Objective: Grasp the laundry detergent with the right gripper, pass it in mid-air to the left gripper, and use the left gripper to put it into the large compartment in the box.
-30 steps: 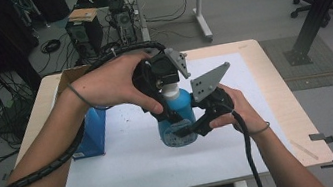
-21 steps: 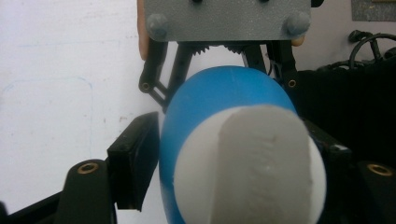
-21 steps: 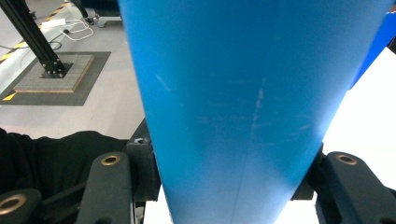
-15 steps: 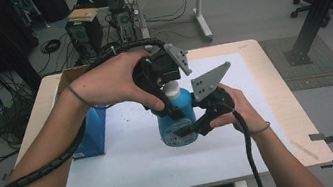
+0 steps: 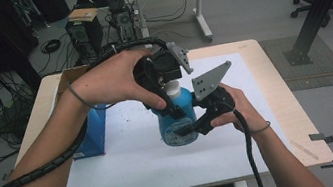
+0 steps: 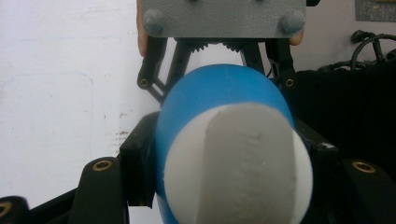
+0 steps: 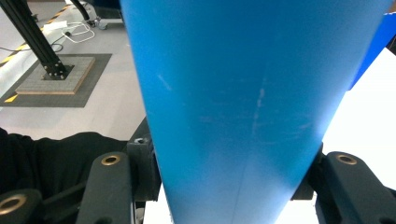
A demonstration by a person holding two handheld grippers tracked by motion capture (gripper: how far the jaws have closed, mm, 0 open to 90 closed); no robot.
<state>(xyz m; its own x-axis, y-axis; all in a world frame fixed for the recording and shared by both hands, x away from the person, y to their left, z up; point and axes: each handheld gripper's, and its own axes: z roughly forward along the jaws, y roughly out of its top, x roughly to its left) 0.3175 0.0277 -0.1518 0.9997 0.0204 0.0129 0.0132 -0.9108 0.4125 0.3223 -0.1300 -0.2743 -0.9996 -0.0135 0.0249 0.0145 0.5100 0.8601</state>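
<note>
Standing upright near the middle of the white-topped counter (image 5: 132, 175) is a blue bottle (image 5: 179, 122) with a white cap (image 5: 172, 90); what it holds cannot be told through its opaque wall. The right tool (image 5: 188, 129) is clenched on the bottle's lower body from the side, its black pads pressed against the blue wall in the right gripper view. The left tool (image 5: 169, 104) comes down from above, and its jaws have just been closing on the top of the bottle, now gripping it just under the cap (the left gripper view looks straight down onto the white cap between them). A blue box (image 5: 92, 133) stands at the counter's left edge, near the bottle but apart.
</note>
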